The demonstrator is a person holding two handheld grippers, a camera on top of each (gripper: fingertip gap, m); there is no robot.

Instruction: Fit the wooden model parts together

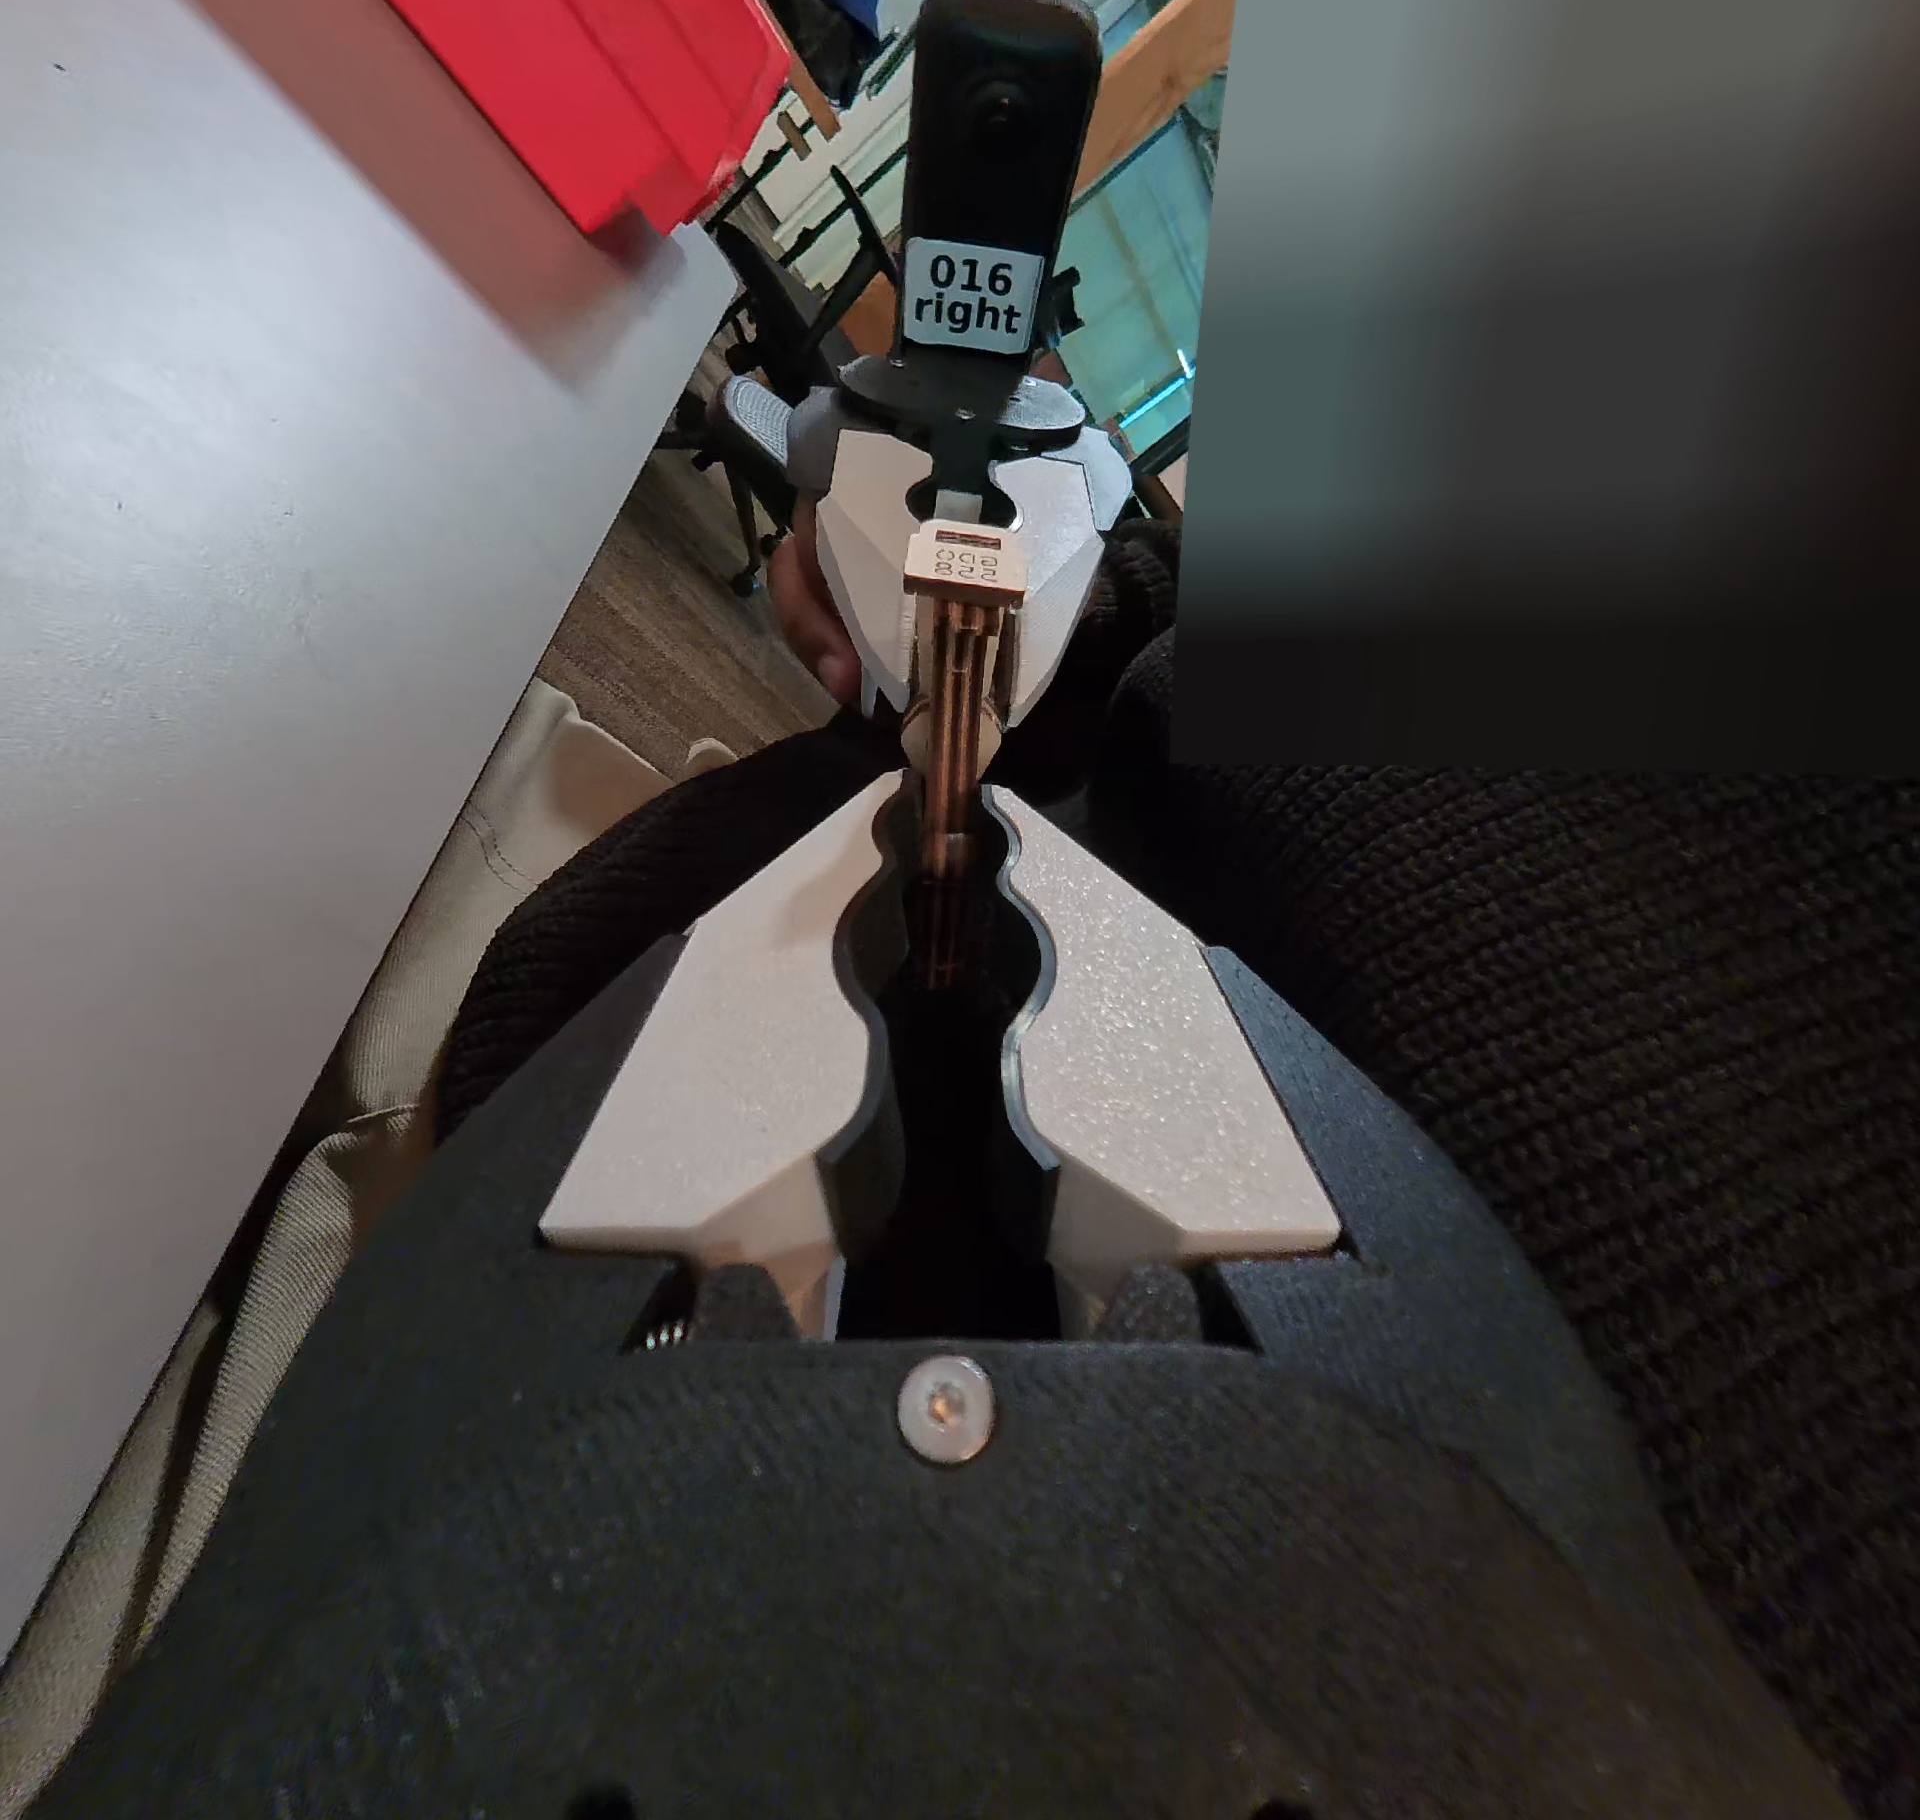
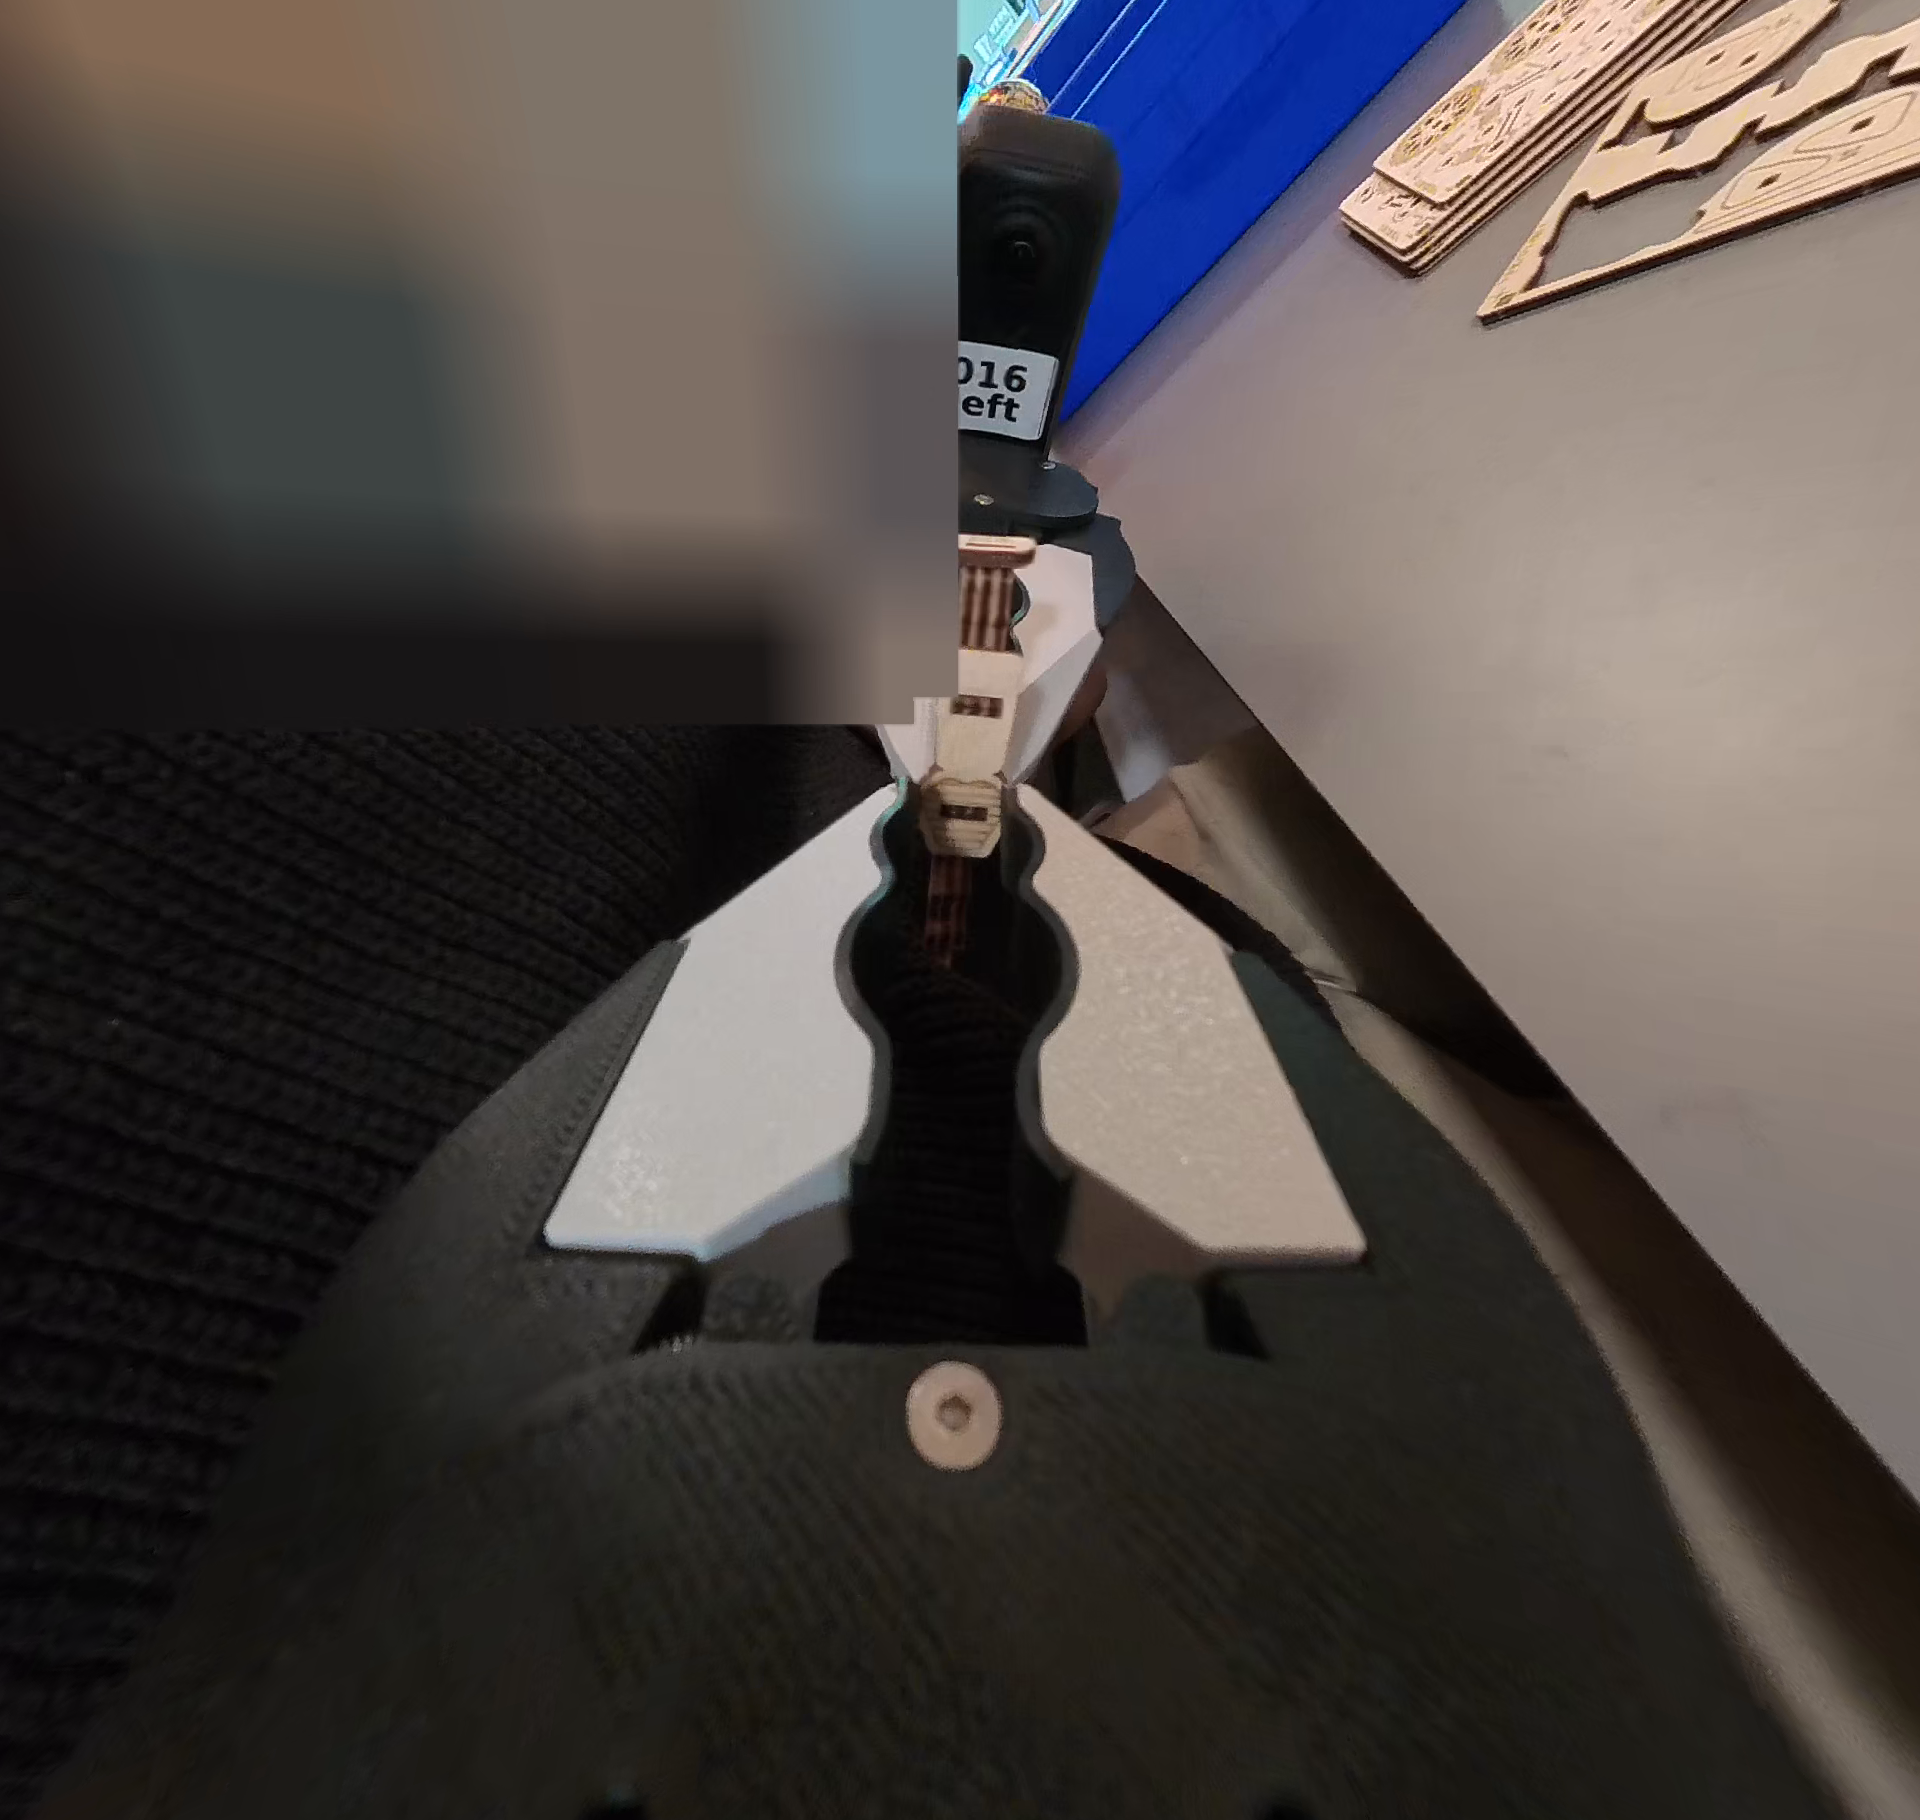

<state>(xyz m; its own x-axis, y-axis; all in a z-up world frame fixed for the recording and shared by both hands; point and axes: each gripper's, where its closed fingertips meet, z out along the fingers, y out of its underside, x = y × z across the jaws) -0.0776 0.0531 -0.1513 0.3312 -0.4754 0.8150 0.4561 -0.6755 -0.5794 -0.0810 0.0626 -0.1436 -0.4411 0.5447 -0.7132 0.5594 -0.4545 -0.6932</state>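
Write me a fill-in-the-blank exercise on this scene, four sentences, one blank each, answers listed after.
1. The left gripper and the right gripper point ____ each other.
2. Both are shut on one slim ____ part held off the table.
3. The bin in the left wrist view is ____.
4. The flat wooden sheets lie beside a ____ bin.

Answers: toward; wooden; red; blue

Dim, even indoor light; daylight enters through distant windows (image 1: 1143,160). The grey table (image 1: 208,420) shows soft sheen and motion blur near the red bin (image 1: 582,56). Wide-angle distortion bends edges; large mosaic patches obscure each view.
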